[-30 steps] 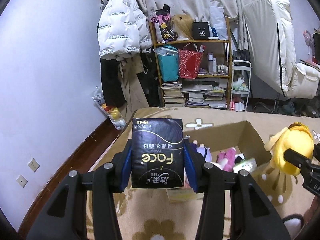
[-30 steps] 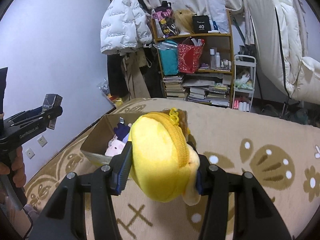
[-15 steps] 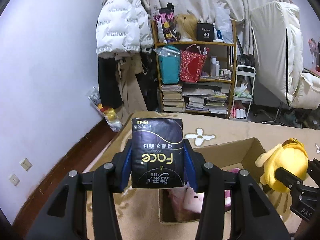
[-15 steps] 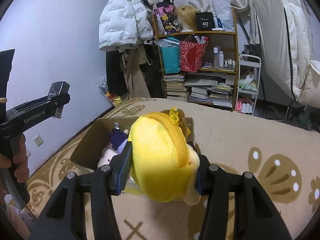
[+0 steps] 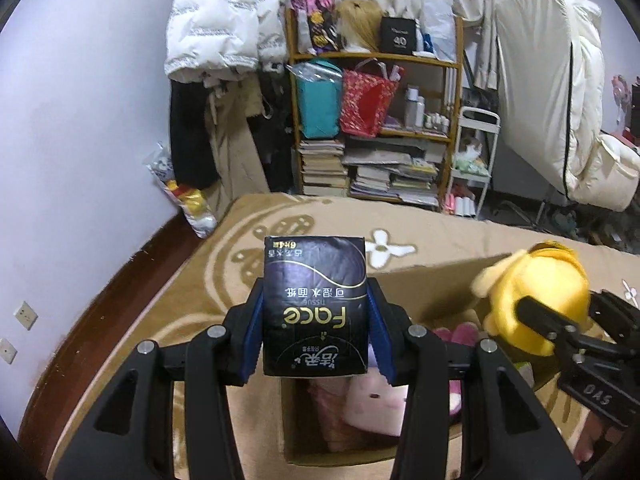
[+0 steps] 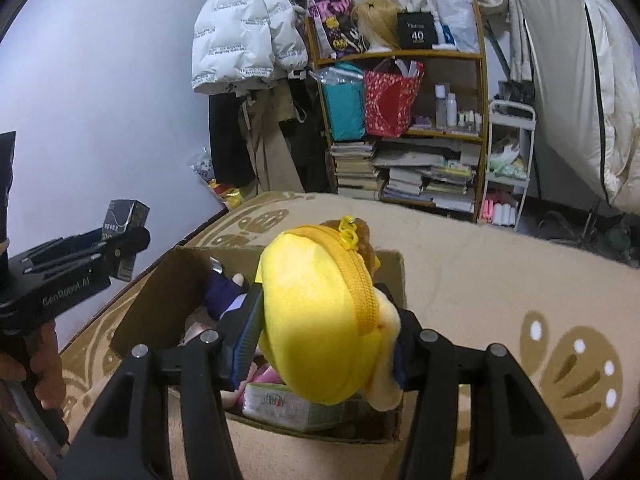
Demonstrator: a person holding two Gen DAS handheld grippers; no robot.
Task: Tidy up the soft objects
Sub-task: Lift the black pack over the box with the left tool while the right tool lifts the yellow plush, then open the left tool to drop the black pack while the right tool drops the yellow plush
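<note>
My left gripper is shut on a dark "Face" tissue pack, held upright over the near-left corner of an open cardboard box. My right gripper has a round yellow zippered plush between its pads, which still touch it while the jaws are opening; it hangs above the box. Inside the box lie a pink plush, a purple toy and a green-and-white pack. The right wrist view shows the left gripper at the left edge.
The box sits on a beige patterned blanket. Behind it stand a wooden shelf with books and bags, a hanging white puffer jacket and a white cart. A hand holds the left tool.
Both grippers have moved forward and slightly down with their loads. The box has slid nearer in both views and now lies under them.
</note>
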